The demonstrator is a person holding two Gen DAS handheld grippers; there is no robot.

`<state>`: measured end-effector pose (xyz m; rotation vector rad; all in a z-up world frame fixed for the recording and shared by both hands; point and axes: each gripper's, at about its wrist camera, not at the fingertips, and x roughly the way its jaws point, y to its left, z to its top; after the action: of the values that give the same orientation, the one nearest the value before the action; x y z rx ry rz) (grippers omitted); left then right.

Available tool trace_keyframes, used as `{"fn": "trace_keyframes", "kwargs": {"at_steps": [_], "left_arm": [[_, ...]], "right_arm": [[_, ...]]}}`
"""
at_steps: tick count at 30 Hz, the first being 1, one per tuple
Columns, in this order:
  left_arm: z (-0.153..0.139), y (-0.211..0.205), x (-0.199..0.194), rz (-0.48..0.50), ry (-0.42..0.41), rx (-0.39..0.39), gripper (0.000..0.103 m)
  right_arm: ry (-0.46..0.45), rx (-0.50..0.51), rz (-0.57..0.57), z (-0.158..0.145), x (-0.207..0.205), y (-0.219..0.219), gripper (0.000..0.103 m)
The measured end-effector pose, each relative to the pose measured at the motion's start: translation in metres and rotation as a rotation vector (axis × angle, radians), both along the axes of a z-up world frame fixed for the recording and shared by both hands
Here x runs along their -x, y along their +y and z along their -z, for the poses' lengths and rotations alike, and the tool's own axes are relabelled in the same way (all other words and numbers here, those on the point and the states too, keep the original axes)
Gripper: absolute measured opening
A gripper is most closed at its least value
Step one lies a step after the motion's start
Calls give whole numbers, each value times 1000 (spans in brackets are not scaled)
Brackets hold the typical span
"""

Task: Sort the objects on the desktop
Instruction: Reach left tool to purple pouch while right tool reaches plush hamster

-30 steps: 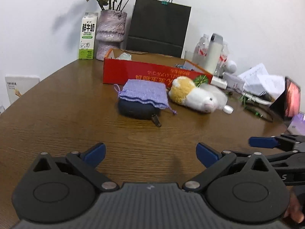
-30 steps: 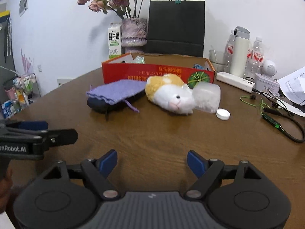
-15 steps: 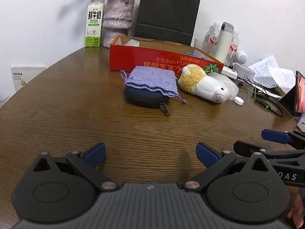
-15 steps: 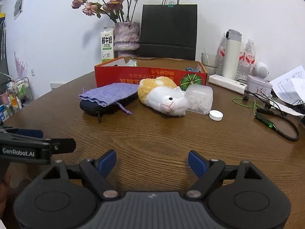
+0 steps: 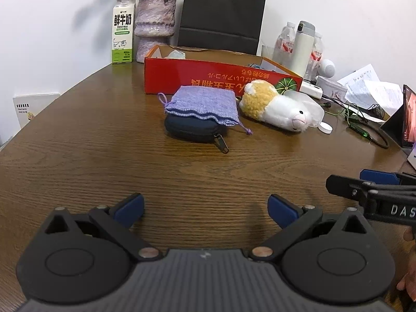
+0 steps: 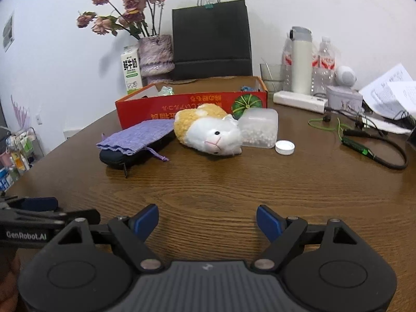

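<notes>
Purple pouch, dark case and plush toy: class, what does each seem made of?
Purple pouch: knitted or woven fabric, matte, with visible weave and a drawstring. Dark case: probably fabric-covered, matte, zippered. Plush toy: fuzzy synthetic pile, likely stuffed.

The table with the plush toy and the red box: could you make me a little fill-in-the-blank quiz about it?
1. The purple knitted pouch lies on top of a dark zippered ____.
2. The plush hamster lies in front of the ____ cardboard box.
3. The loose white bottle cap lies on the table beside a clear plastic ____.
4. Both grippers, left and right, are ____ and hold nothing.

Missing words: case; red; container; open
</notes>
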<state>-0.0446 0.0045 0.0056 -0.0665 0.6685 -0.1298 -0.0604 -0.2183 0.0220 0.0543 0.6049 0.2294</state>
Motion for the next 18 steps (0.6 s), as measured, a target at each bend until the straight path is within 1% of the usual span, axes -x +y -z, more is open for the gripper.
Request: {"fn": "trace_keyframes", "kwargs": {"at_steps": [4, 12, 18], "left_arm": [[0, -1, 0, 0, -2, -2, 103], [1, -5, -2, 14, 6, -27, 103], [0, 0, -3, -8, 1, 7, 103]], "right_arm": [[14, -15, 5, 1, -2, -2, 82], [-14, -7, 18, -1, 1, -1, 82], [-2, 3, 1, -1, 0, 1, 82]]}}
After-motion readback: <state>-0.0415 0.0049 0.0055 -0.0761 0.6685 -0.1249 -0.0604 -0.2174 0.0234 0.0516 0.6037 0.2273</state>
